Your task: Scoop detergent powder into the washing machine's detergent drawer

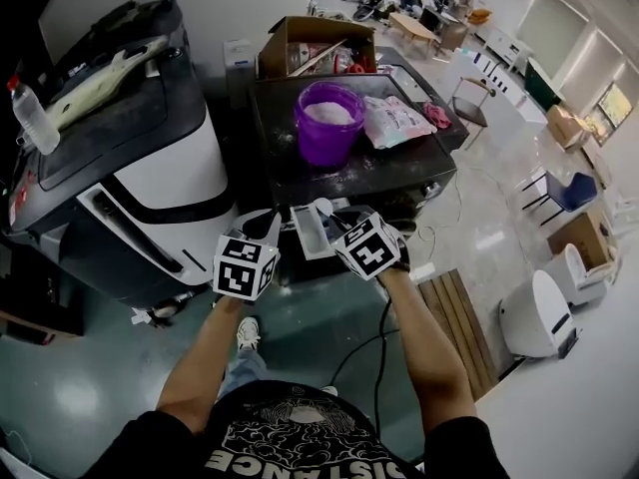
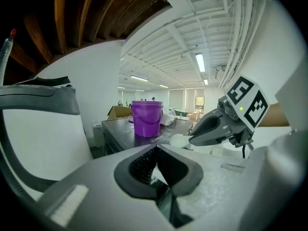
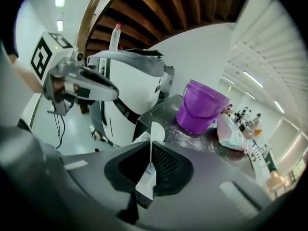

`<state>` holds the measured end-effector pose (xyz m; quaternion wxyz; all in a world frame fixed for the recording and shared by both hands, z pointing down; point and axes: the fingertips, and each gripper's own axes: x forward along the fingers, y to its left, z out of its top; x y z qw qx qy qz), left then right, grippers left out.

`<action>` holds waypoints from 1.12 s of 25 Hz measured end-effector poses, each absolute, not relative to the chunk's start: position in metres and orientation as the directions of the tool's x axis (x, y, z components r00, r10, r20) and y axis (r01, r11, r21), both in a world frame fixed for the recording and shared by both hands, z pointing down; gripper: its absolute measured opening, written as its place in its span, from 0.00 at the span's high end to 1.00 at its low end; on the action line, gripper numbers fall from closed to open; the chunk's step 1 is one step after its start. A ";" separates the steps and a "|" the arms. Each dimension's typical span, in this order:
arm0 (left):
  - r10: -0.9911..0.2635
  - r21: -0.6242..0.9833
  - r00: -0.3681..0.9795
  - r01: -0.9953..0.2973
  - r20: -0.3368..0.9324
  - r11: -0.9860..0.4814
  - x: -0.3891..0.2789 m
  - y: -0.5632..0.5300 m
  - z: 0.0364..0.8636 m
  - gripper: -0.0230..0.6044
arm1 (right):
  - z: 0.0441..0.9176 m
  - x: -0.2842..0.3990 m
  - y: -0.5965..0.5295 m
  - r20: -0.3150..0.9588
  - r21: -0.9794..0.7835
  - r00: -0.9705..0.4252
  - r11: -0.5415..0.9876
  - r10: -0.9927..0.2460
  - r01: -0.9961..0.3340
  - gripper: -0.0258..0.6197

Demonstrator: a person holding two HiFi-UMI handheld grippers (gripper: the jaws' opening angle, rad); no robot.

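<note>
Nearest the person, well short of the purple bucket (image 1: 327, 128), the two grippers are held side by side. The right gripper's (image 3: 150, 160) fingers are clenched on the thin handle of a white scoop (image 3: 155, 131), whose bowl points toward the bucket; whether it carries powder I cannot tell. The left gripper's (image 1: 273, 223) fingers are drawn together, with nothing I can name between them. Between the grippers, on the person's side of the bucket, sits a white detergent drawer (image 1: 308, 238), the scoop bowl at its far end. Beyond it a dark surface (image 1: 399, 173) carries the bucket, with white detergent powder (image 1: 331, 111) inside and spilled grains round its base. A pink-and-white bag (image 1: 394, 121) lies just right of the bucket. A cardboard box (image 1: 310, 43) stands behind it and the washing machine (image 1: 150, 158) to its left.
</note>
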<state>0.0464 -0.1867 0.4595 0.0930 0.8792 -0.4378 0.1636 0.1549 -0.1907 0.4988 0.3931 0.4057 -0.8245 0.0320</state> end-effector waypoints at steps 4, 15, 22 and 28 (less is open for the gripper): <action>-0.718 0.049 0.598 -0.779 0.356 -0.625 0.057 -0.192 0.449 0.96 | 0.480 0.171 -0.186 0.620 0.162 -0.371 0.576 -0.691 -0.801 0.90; -0.636 0.062 0.696 -0.689 0.333 -0.722 0.098 -0.210 0.419 0.96 | 0.438 0.227 -0.169 0.425 -0.124 -0.312 0.287 -0.850 -0.950 0.90; -0.587 0.056 0.734 -0.640 0.342 -0.767 0.120 -0.223 0.411 0.96 | 0.414 0.259 -0.166 0.364 -0.170 -0.217 0.165 -0.906 -0.972 0.90; -0.563 0.039 0.763 -0.604 0.318 -0.796 0.135 -0.235 0.396 0.96 | 0.396 0.274 -0.166 0.326 -0.157 -0.142 0.095 -0.934 -0.983 0.90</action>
